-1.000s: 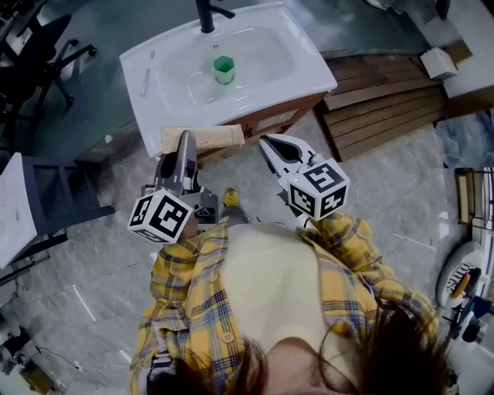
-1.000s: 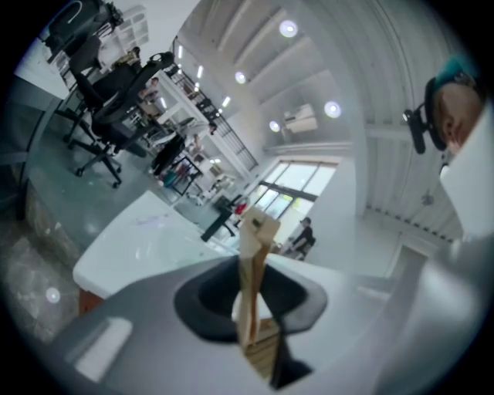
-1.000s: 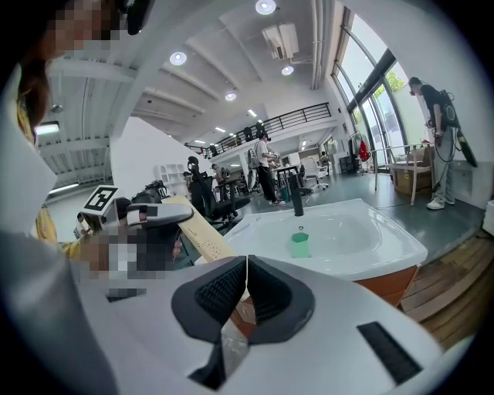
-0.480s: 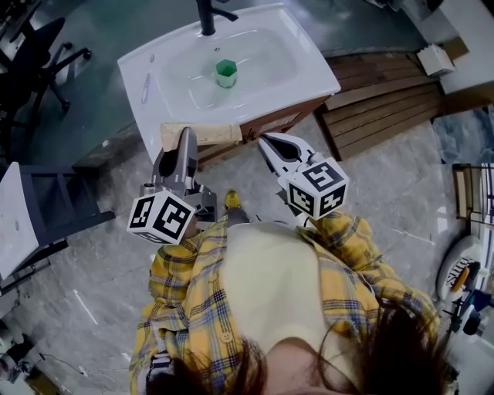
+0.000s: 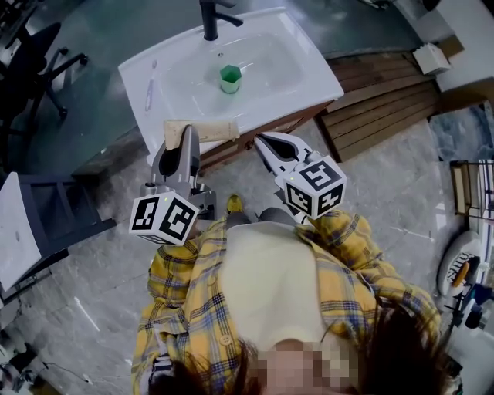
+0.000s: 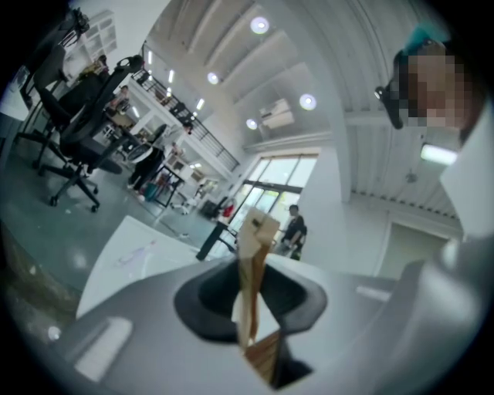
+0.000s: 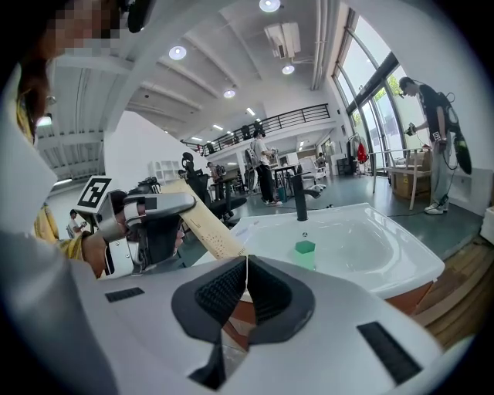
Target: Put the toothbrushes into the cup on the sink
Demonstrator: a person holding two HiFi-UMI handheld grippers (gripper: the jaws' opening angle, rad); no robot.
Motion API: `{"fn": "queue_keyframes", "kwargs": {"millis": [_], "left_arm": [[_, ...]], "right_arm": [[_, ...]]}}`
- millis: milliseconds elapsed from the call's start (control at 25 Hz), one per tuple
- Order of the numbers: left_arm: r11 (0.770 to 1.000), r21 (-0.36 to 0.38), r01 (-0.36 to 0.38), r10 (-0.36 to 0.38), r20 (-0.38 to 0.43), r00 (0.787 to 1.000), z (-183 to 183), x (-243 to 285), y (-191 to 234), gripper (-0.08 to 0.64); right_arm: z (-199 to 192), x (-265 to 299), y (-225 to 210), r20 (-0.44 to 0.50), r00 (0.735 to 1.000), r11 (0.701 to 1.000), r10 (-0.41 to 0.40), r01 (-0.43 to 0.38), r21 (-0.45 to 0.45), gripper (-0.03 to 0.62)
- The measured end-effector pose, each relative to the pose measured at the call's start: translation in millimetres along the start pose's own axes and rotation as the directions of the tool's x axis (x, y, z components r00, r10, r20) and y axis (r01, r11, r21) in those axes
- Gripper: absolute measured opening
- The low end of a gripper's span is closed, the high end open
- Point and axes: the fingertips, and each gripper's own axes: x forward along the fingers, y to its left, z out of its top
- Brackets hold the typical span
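- My left gripper [image 5: 185, 137] is clamped on a flat tan pack [image 5: 202, 131], held level at the sink's [image 5: 139, 108] front edge. I judge it holds toothbrushes.
- My right gripper [image 5: 266, 143] is closed on nothing, free to help.
- The green cup [image 5: 229, 78] stands in the basin, top centre. What looks like a toothbrush [image 5: 149, 77] lies on the left rim.
- The faucet [image 5: 210, 17] rises behind the cup, and only the front rim lies between pack and cup.
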Motion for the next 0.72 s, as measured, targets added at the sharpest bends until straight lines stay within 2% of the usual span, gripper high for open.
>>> {"fn": "queue_keyframes", "kwargs": {"millis": [160, 440, 640, 720], "left_arm": [[1.0, 0.012, 0.022, -0.022, -0.001, 1.0, 4, 4, 1, 0.052], [1.0, -0.029, 0.006, -0.005, 0.019, 1.0, 5, 13, 10, 0.054], [0.999, -0.042, -0.012, 0.013, 0.027, 1.0, 6, 33, 14, 0.052], [0.999, -0.046, -0.023, 0.025, 0.034, 0.999, 5, 42, 14, 0.054]], "right_arm": [[10, 7, 0, 0.021, 1.0, 1.0, -0.001, 0.002, -0.01, 0.015], [17, 17, -6, 0.01, 1.0, 0.999, 0.013, -0.012, -0.029, 0.015], [31, 32, -18, 0.022, 0.997, 0.997, 0.071, -0.072, 0.011, 0.015], [38, 37, -25, 0.025, 0.996, 0.996, 0.089, -0.088, -0.01, 0.015]]}}
